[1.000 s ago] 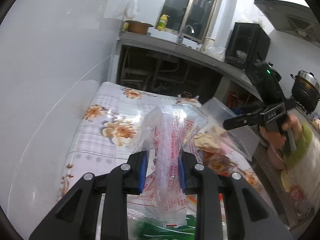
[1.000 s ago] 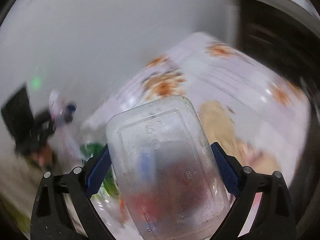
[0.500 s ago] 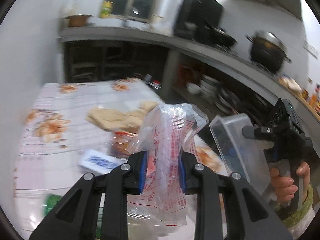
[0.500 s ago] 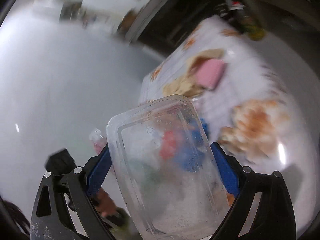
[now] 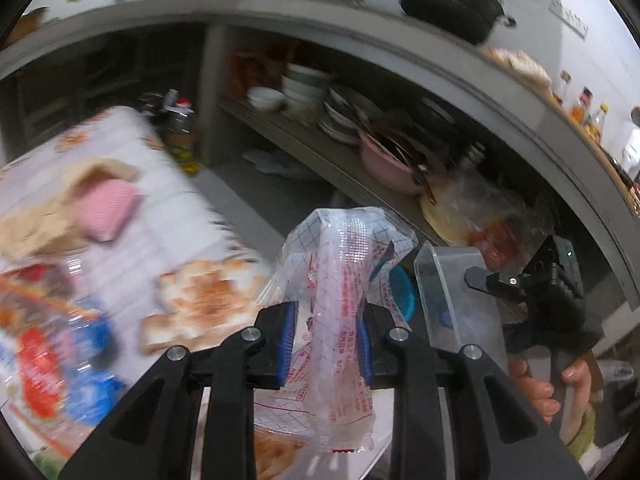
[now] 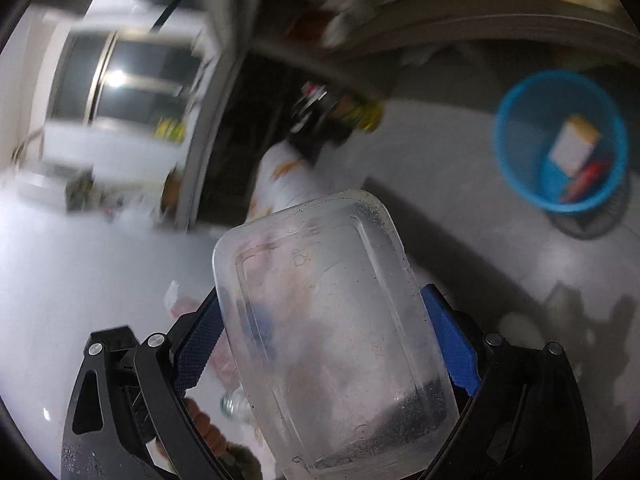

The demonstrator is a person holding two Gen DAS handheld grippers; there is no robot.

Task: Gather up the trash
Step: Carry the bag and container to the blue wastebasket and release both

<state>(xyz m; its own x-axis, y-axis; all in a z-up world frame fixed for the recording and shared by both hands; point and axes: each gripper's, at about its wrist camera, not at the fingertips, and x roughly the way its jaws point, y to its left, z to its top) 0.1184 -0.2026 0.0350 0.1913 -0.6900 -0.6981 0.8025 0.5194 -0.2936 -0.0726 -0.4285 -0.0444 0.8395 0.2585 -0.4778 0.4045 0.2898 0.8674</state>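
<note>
Between the 2 blue pads of the left gripper [image 5: 326, 340] stood a crumpled clear plastic bag [image 5: 340, 280], pinched tight, its red print too small to read. The right gripper [image 6: 324, 344] clamped a cloudy, grimy plastic tub [image 6: 332, 332] near a blue bin [image 6: 560, 140] on the floor.

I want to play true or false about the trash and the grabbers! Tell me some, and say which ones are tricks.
1. The left gripper pinches a clear plastic bag with red print. True.
2. The right gripper is empty. False: it holds a clear plastic container.
3. The blue bin stands on the floor. True.
4. The blue bin has nothing inside. False: some trash already lies in it.
5. A pink sponge lies on the flowered tablecloth. True.
</note>
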